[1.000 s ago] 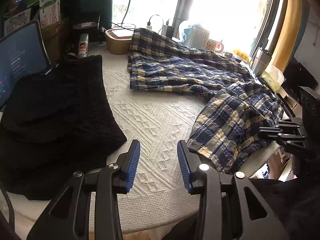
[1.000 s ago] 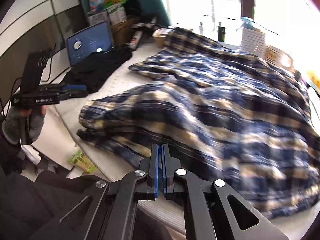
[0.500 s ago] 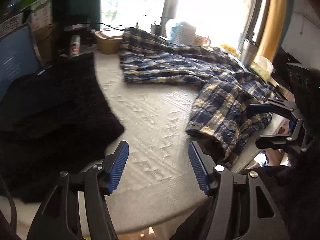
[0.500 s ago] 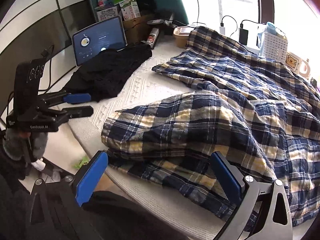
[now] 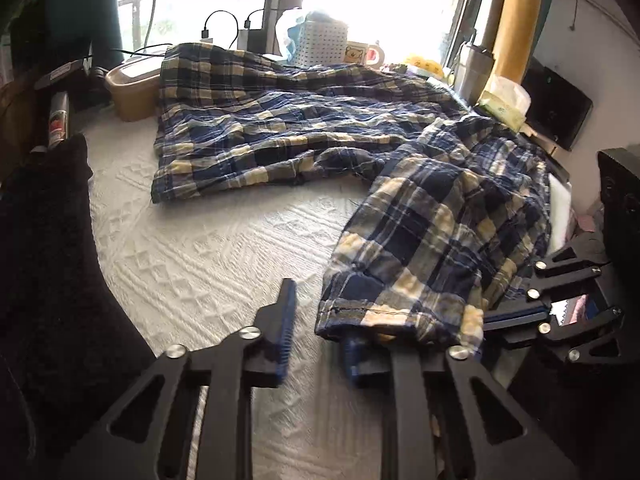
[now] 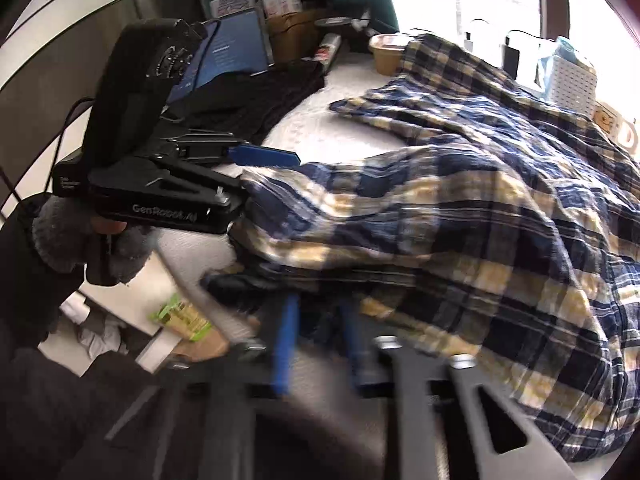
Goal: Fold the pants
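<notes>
Blue and yellow plaid pants (image 5: 432, 240) lie spread on a white textured tablecloth (image 5: 200, 248), one leg stretched along the back, the other reaching the near edge. My left gripper (image 5: 320, 332) is at that near leg's hem. Its jaws are closing with the hem corner between them; the right finger is under the cloth and a gap shows beside the left finger (image 5: 286, 320). In the right wrist view the left gripper (image 6: 268, 176) sits at the hem's left corner. My right gripper (image 6: 320, 340) is blurred, its fingers on the pants (image 6: 460, 200) at the hem's other side. The left wrist view shows the right gripper (image 5: 492, 322) closed there.
A black garment (image 5: 48, 240) covers the table's left side. A tan tub (image 5: 128, 88), white basket (image 5: 324, 44), mug (image 5: 362, 54), steel flask (image 5: 472, 72) and tissue pack (image 5: 504, 100) line the back. A lit screen (image 6: 236, 52) stands far left. The table's edge runs just below the hem.
Both grippers came down and in to the near leg's hem. The right gripper opened wide, then closed around the cloth. The left gripper's jaws widened, then narrowed about the hem corner.
</notes>
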The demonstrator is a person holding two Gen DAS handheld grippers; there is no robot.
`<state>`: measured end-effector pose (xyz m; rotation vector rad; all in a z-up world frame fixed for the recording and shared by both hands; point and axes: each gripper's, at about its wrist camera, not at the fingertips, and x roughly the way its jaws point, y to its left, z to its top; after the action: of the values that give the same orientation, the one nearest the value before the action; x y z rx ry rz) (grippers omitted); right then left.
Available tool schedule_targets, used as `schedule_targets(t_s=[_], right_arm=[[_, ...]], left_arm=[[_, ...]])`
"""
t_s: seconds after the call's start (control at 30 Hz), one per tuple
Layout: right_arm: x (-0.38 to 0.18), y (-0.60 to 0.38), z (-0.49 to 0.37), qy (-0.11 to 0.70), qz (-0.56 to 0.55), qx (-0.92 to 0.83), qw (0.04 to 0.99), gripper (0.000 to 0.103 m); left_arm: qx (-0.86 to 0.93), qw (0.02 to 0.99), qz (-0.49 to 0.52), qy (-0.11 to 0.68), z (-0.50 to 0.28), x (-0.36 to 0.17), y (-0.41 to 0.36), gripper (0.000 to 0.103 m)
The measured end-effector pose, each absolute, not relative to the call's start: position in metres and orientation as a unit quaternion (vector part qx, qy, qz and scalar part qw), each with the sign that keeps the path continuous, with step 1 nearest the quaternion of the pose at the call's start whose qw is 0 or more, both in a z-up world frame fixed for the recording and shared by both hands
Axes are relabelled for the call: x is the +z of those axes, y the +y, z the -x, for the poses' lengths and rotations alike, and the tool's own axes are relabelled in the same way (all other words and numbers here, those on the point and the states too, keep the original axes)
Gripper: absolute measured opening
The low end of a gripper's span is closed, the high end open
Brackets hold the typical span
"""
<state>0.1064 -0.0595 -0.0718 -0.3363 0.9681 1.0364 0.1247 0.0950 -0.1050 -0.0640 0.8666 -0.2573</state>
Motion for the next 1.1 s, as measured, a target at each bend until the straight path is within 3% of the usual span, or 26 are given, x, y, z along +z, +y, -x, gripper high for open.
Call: schedule_targets(t_s=[0.07,0.2,0.5,0.63,0.7,0.77,0.8,1.1], right_arm=[[-0.072,-0.062,-0.109,0.445,0.141,0.479,0.743,0.0],[-0.065,-0.066,-0.105,0.436,0.14,0.5,0.735,0.0],[-0.041,-0.08,-0.104,0.408,0.121,0.521,0.74,0.0],[-0.044,-0.087,-0.11,0.41,0.114,0.509,0.749,0.0],[-0.046,-0.094,-0.112,0.411,0.114,0.497,0.756,0.0],[-0.045,-0.105,-0.116,0.408,0.109,0.49,0.763,0.0],[-0.044,-0.11,-0.118,0.407,0.108,0.485,0.766,0.0],[-0.035,-0.178,-0.155,0.401,0.091,0.403,0.818,0.001]], left_arm=[[-0.119,0.898,0.011,0.424,-0.127,-0.104,0.093,0.005],[-0.065,0.911,-0.044,0.405,-0.126,-0.091,0.095,0.003],[-0.026,0.946,-0.177,0.271,-0.101,-0.009,0.084,0.004],[-0.013,0.929,-0.159,0.334,-0.125,-0.032,0.096,0.006],[-0.008,0.918,-0.098,0.385,-0.131,-0.05,0.114,0.016],[-0.001,0.914,-0.035,0.405,-0.119,-0.061,0.132,0.047],[0.003,0.913,-0.009,0.409,-0.11,-0.065,0.138,0.053],[-0.022,0.897,0.146,0.418,-0.045,-0.085,0.115,0.057]])
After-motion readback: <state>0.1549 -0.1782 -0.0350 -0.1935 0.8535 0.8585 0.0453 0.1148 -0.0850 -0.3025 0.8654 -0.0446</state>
